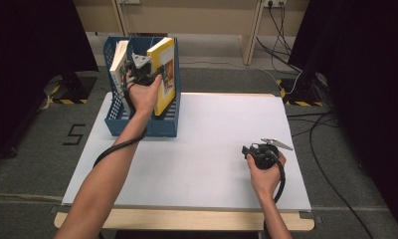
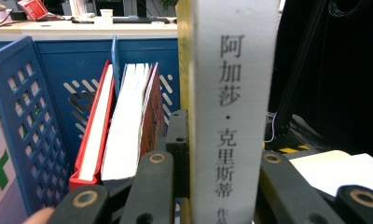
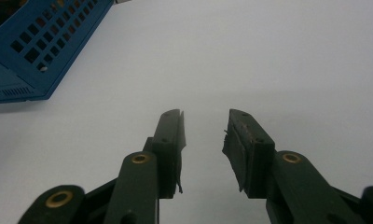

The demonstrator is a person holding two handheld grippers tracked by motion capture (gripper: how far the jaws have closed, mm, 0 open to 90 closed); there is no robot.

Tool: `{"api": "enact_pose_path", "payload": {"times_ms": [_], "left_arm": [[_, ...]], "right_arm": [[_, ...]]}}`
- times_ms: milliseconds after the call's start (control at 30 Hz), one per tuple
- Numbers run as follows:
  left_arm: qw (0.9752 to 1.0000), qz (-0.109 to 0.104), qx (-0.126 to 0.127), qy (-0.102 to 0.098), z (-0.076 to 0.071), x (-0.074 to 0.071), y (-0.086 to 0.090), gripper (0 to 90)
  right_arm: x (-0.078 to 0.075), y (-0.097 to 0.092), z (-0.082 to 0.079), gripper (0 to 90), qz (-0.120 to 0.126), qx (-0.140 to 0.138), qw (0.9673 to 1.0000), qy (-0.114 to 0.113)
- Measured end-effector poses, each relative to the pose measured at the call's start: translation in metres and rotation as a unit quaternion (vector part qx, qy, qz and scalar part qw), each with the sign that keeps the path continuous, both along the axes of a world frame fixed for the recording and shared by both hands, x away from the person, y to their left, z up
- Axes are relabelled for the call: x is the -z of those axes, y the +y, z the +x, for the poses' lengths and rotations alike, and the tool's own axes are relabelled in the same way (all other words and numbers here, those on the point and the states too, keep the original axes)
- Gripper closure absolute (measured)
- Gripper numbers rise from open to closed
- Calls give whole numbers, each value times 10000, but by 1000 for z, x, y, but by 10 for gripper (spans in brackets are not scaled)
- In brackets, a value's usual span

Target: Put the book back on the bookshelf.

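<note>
A yellow-covered book (image 1: pixel 164 74) with a white spine (image 2: pixel 231 93) printed in black characters stands upright in the right side of a blue perforated file holder (image 1: pixel 142 127). My left gripper (image 1: pixel 140 67) is shut on this book, its jaws clamped on either side of the spine (image 2: pixel 222 158). Inside the holder (image 2: pixel 21 116) lean a red-covered book (image 2: pixel 93 140) and a brown-covered book (image 2: pixel 152 112). A white book (image 1: pixel 118 62) stands at the holder's left side. My right gripper (image 1: pixel 247 151) rests low over the white table at the right, jaws open with nothing between them (image 3: pixel 204 133).
The white tabletop (image 1: pixel 212 129) stretches between the holder and my right hand. The holder's corner (image 3: pixel 35 46) lies to the upper left in the right gripper view. Cables (image 1: pixel 286 30) run over the floor behind the table, and dark curtains hang on both sides.
</note>
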State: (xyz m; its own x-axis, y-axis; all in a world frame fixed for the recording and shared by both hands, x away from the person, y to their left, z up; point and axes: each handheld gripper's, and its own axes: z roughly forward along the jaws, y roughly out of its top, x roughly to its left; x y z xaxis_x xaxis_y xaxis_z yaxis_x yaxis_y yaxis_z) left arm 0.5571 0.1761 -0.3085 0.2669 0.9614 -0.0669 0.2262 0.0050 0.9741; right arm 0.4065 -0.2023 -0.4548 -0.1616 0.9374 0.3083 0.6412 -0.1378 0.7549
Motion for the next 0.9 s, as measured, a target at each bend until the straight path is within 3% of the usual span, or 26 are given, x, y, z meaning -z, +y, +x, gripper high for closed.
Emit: {"api": "enact_pose_path", "payload": {"times_ms": [900], "left_arm": [[9999, 54, -119, 66, 17, 25, -12, 754]], "right_arm": [[6, -7, -3, 651, 58, 24, 9999, -81]]}}
